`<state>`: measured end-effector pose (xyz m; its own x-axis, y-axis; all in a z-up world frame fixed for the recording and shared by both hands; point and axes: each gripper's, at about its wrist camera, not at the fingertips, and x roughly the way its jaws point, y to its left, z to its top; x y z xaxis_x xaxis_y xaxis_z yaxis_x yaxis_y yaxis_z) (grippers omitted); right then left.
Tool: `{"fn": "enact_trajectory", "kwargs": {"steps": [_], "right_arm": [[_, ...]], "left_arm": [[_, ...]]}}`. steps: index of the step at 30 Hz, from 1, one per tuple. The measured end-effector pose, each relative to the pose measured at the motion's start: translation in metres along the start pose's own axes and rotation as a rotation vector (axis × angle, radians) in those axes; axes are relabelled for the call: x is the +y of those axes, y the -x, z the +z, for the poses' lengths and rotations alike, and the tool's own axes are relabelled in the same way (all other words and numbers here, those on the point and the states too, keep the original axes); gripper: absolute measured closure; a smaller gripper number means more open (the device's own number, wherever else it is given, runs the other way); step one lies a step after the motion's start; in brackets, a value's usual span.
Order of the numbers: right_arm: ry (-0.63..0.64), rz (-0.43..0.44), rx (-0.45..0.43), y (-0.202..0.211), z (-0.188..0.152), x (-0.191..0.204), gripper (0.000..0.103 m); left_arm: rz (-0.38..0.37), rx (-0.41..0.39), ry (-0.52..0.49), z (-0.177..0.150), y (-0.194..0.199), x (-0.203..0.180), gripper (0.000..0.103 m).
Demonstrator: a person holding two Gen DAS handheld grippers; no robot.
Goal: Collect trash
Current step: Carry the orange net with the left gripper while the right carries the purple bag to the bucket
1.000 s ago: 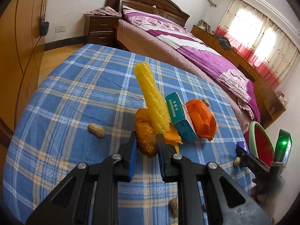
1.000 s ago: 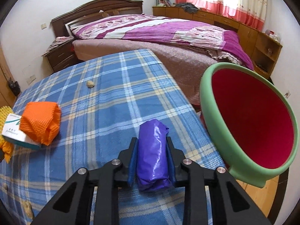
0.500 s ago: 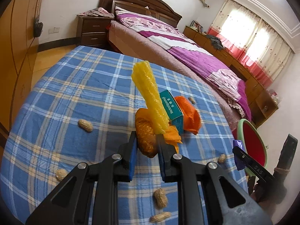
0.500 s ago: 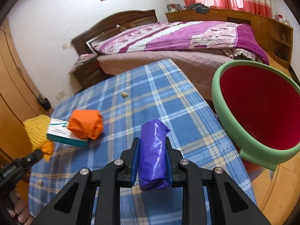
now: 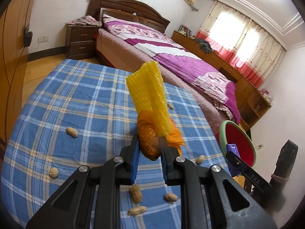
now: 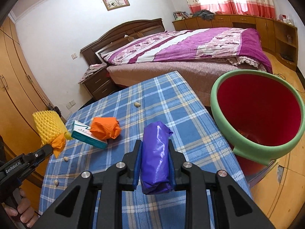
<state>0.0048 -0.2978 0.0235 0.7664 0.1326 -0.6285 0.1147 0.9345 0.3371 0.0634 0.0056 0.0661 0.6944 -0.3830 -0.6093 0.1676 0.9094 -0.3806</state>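
My left gripper point(image 5: 149, 146) is shut on a bunch of yellow and orange foam net point(image 5: 148, 103), held up above the blue checked tablecloth point(image 5: 76, 99). In the right wrist view that foam net point(image 6: 48, 126) shows at the far left in the left gripper point(image 6: 47, 148). My right gripper point(image 6: 155, 152) is shut on a purple plastic bag roll point(image 6: 155, 158), above the table's right part. The red bin with a green rim point(image 6: 255, 114) stands just off the table's right edge. A teal and white box point(image 6: 88, 134) and an orange foam net ball point(image 6: 104, 127) lie on the cloth.
Several peanuts point(image 5: 72, 132) are scattered over the cloth, some near the front edge point(image 5: 135, 190). A bed with a purple cover point(image 5: 181, 57) stands beyond the table, a wooden wardrobe point(image 6: 17, 87) to the left. A hand point(image 6: 21, 210) holds the left gripper.
Both grippers have risen with their loads. The left one lifted the foam net clear of the box and orange ball. The right one swung so the bin shows further right and lower.
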Motion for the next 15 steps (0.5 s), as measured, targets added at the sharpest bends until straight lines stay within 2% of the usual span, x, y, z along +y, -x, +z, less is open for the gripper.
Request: {"fn": "enact_trajectory", "kwargs": {"steps": [5,13,15], "right_arm": [[0.008,0.006,-0.025,0.016,0.000,0.000,0.077],[-0.008,-0.010,-0.030,0.029,-0.006,-0.013,0.077],[-0.014,-0.015,-0.033,0.033,-0.007,-0.017,0.077]], "left_arm": [[-0.013,0.001,-0.035,-0.002,0.006,-0.013,0.083],[-0.069,0.155,-0.045,-0.030,-0.024,-0.026,0.083],[-0.088,0.171,-0.046,-0.035,-0.026,-0.030,0.083]]}}
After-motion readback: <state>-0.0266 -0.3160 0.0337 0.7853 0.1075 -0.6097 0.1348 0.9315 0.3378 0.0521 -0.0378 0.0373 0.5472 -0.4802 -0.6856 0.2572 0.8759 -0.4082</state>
